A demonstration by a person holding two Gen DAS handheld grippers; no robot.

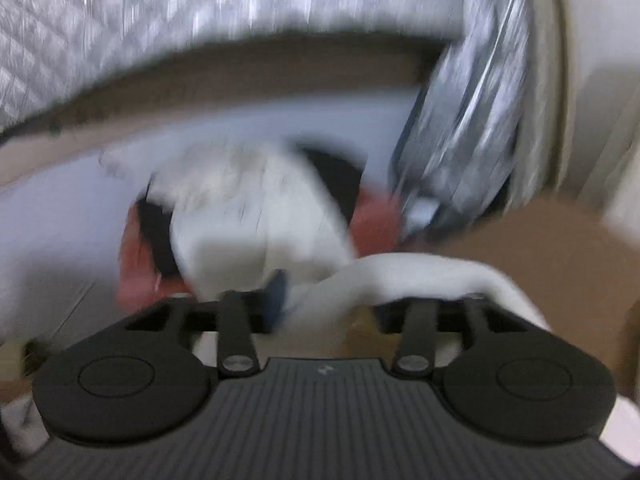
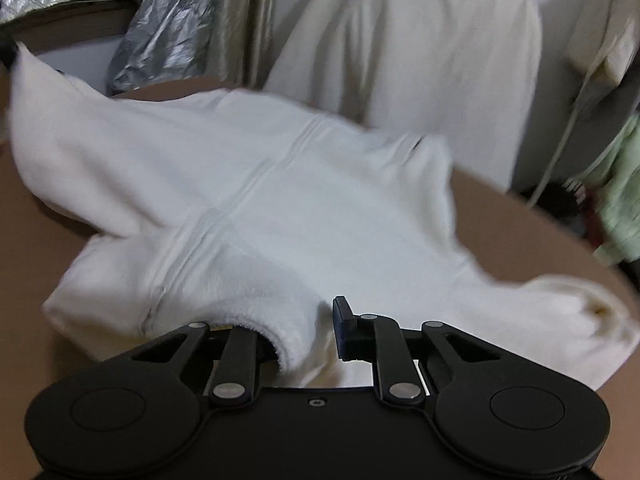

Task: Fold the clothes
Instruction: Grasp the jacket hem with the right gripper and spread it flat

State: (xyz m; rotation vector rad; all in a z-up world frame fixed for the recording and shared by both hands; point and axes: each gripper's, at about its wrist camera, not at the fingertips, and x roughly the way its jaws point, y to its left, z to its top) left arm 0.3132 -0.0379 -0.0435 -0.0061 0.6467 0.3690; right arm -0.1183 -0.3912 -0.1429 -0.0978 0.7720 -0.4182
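A white fleece zip jacket (image 2: 280, 200) lies spread on a brown table (image 2: 520, 232), its zipper seam running diagonally. My right gripper (image 2: 304, 328) is at its near edge, shut on a fold of the fleece; the left finger is buried in the cloth and the right fingertip (image 2: 344, 320) shows. In the blurred left wrist view, my left gripper (image 1: 304, 300) is shut on a strip of the white jacket (image 1: 420, 276), which drapes across its fingers above the table (image 1: 560, 264).
A pile of white, black and red clothes (image 1: 256, 216) lies beyond the left gripper. Silver quilted foil (image 1: 160, 20) and a crumpled foil bag (image 2: 168, 32) stand behind. A cream garment (image 2: 420, 40) hangs at the back; cables and a green cloth (image 2: 620, 184) are at right.
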